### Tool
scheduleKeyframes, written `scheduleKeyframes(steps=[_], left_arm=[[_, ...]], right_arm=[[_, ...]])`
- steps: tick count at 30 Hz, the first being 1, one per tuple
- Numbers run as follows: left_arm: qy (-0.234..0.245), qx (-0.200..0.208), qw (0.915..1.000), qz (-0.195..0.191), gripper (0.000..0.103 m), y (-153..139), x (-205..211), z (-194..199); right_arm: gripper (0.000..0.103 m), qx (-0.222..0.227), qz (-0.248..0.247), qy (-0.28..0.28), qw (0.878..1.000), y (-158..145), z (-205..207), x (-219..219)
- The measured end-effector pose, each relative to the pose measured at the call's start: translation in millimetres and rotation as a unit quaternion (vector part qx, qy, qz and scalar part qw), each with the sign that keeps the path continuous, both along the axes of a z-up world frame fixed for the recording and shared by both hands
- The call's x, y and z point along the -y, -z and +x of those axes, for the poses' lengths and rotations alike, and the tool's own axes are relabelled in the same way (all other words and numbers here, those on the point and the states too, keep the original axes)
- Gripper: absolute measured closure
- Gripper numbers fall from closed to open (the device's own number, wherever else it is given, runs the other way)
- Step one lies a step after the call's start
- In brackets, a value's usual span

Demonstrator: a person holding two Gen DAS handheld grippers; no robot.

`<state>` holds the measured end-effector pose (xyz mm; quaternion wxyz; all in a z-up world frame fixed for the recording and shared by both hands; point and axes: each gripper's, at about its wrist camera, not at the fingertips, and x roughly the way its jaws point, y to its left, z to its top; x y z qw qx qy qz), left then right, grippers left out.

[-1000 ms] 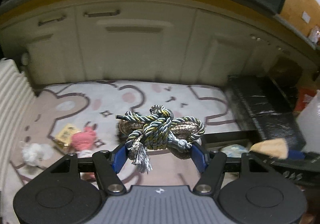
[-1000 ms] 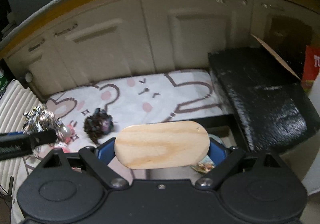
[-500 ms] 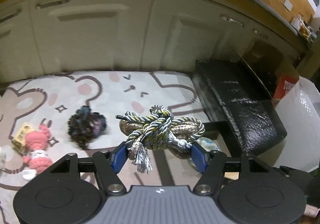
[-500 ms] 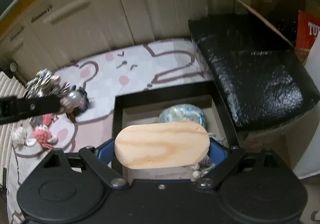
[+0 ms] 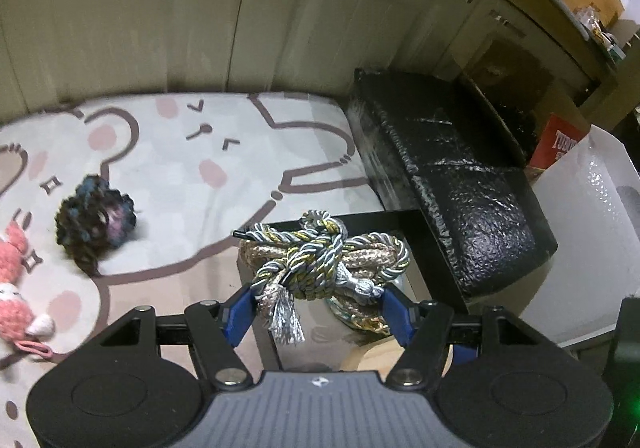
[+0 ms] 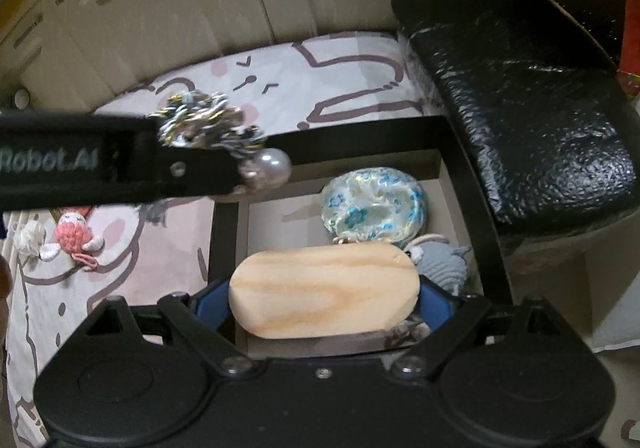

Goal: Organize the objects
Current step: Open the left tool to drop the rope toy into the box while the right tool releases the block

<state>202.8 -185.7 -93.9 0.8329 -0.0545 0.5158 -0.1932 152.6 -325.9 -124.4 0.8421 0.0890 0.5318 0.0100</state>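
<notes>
The wooden oval block (image 6: 325, 290) sits low in the centre of the right wrist view, its long axis running straight across the frame from one blue pad to the other, flat face turned up toward the camera. The right gripper (image 6: 325, 300) has its jaws clamped on the block's two rounded ends and tips steeply down over the black open box (image 6: 472, 183), where a floral fabric pouch (image 6: 374, 203) and a grey knitted toy (image 6: 442, 266) already lie. The left gripper (image 5: 316, 298) squeezes a knotted bundle of silver-and-gold cord (image 5: 324, 260) between its jaws; the bundle stretches sideways across the frame, its frayed tassel hanging toward the bottom. That gripper also angles downward, over the box's left rim, entering the right wrist view from the left edge. On the cartoon-print mat (image 5: 192, 151), a dark yarn ball (image 5: 94, 217) lies at middle left and a pink crocheted doll (image 5: 16, 304) at the left edge.
</notes>
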Motion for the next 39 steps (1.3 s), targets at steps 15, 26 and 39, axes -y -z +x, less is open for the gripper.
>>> scheduleKeyframes(steps=[15, 26, 39], left_arm=[[0.039, -0.008, 0.9992, 0.007, 0.018, 19, 15, 10], [0.015, -0.016, 0.9995, 0.021, 0.018, 16, 1, 13], [0.015, -0.011, 0.9992, 0.035, 0.018, 9, -6, 6]], right_arm=[[0.009, -0.020, 0.003, -0.009, 1.000, 13, 2, -6], [0.000, -0.030, 0.033, -0.030, 0.999, 20, -2, -18], [0.000, -0.025, 0.008, -0.014, 1.000, 11, -7, -17]])
